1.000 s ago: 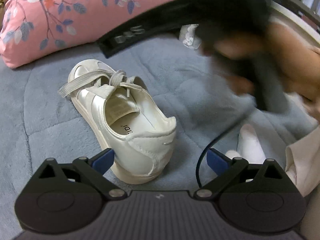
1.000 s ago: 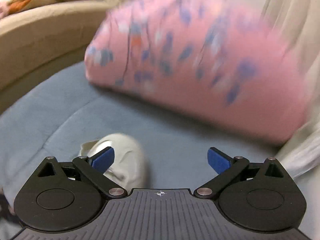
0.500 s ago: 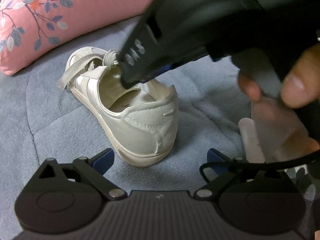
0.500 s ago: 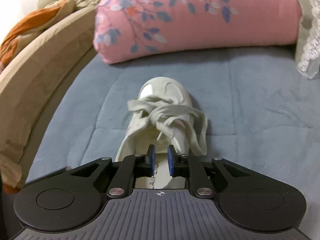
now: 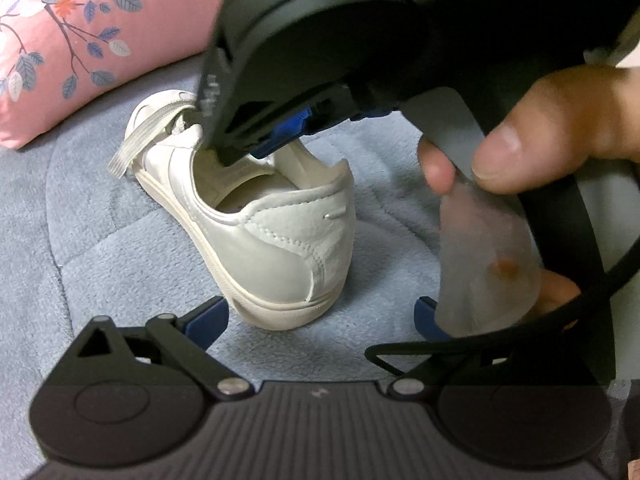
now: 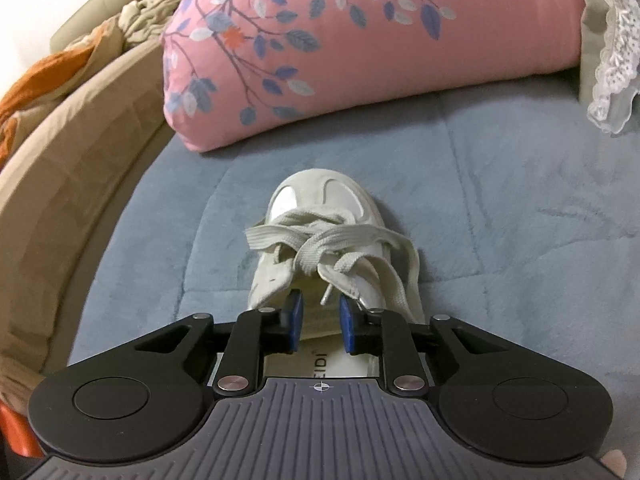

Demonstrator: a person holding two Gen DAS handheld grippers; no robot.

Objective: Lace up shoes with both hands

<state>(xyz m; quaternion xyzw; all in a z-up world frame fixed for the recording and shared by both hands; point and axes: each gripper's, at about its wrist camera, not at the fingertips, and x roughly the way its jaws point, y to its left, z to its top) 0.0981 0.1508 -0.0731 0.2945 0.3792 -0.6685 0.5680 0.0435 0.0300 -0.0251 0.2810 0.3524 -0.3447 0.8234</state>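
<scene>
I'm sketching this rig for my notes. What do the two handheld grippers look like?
Both match: black linkage arms with silver pivot pins, blue finger pads, and a ribbed grey body bearing a small crosshair mark. The left gripper has a black cable looping beside it; the right gripper has a translucent trigger.

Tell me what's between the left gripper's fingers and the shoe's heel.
Only bare blue blanket, in the left wrist view. The left gripper sits open behind the shoe, apart from it.

Black grippers point(image 6: 320, 322); blue fingers point(image 6: 295, 320); silver screws.
</scene>
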